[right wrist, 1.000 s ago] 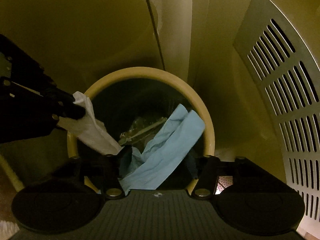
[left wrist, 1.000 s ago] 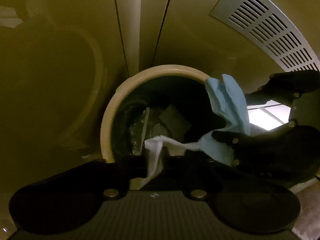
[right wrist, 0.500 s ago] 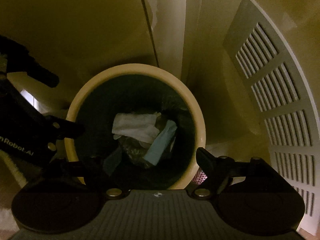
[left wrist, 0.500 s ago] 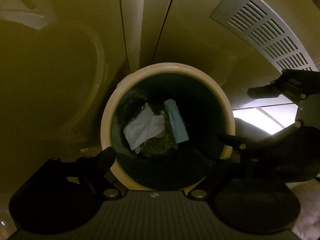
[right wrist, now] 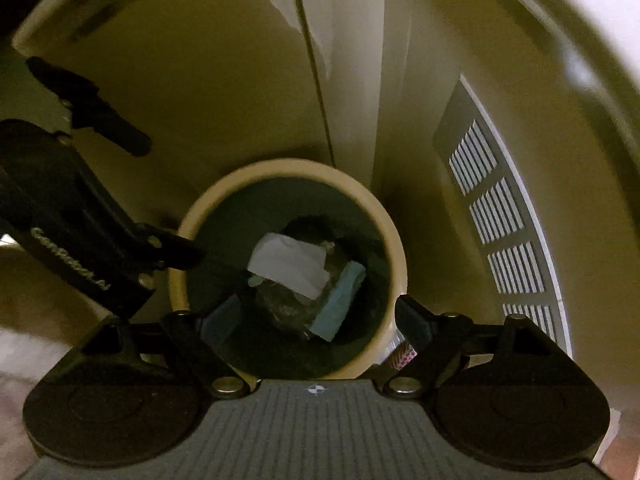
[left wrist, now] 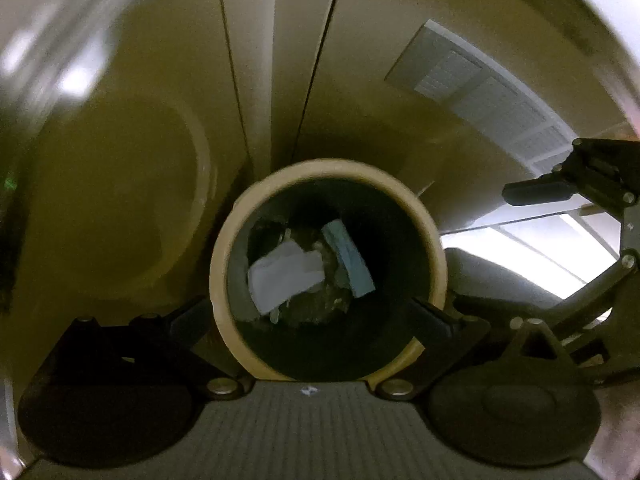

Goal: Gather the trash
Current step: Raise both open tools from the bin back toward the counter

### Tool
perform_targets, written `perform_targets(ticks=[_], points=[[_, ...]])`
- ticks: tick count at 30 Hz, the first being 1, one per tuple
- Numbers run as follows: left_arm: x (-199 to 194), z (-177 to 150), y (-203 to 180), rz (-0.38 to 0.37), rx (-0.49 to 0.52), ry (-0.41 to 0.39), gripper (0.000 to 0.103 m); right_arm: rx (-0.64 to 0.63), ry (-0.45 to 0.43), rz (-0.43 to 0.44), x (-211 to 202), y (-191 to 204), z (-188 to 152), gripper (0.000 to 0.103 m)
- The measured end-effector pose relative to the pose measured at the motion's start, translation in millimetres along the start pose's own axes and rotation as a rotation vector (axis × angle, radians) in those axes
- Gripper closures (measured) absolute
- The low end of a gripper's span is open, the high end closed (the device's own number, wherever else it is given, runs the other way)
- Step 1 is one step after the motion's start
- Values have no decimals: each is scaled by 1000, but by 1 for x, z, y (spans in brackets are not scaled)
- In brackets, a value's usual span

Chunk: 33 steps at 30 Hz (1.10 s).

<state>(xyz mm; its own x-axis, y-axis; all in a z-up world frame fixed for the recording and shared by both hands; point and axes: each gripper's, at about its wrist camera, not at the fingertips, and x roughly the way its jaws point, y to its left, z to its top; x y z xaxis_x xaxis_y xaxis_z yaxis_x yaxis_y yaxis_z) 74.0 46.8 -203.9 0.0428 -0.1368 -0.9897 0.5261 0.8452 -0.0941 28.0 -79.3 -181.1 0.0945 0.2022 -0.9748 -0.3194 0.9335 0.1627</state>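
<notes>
Two crumpled scraps, a white paper tissue [left wrist: 286, 276] and a pale blue paper sheet [left wrist: 348, 262], lie inside the round cream-rimmed waste bin [left wrist: 224, 264], dropped as collected trash, while left gripper [left wrist: 308, 320] opens empty and right gripper [right wrist: 316, 320] gapes empty.

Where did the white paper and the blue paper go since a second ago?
Both were let go. The left hand-held gripper dropped the white paper and the right hand-held gripper dropped the blue paper; both now lie inside the bin. The left jaws are opening, empty; the right stand open, empty. Both grippers rose. The bin and wall vent stayed put.
</notes>
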Motion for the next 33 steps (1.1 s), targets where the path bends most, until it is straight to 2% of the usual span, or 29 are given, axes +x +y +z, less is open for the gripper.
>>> perform_targets(ticks=[6, 9, 10, 14, 20, 28, 33], points=[[-51, 4, -3, -32, 58, -93, 1, 47, -79, 26, -38, -11, 3, 16], [-77, 5, -8, -102, 98, -110, 0, 107, -127, 65, -59, -20, 4, 16], [-87, 4, -11, -94, 118, -136, 0, 128, -142, 81, -66, -24, 6, 17], [-124, 5, -20, -74, 174, -230, 0, 221, -191, 213, -93, -37, 11, 18], [-170, 11, -17, -99, 158, -320, 0, 266, -286, 331, -132, -48, 12, 18], [-213, 18, -34, -75, 184, -468, 0, 300, -496, 316, -187, -61, 15, 13], [-243, 27, -38, -39, 167, -562, 0, 345, -625, 189, -208, -77, 17, 11]])
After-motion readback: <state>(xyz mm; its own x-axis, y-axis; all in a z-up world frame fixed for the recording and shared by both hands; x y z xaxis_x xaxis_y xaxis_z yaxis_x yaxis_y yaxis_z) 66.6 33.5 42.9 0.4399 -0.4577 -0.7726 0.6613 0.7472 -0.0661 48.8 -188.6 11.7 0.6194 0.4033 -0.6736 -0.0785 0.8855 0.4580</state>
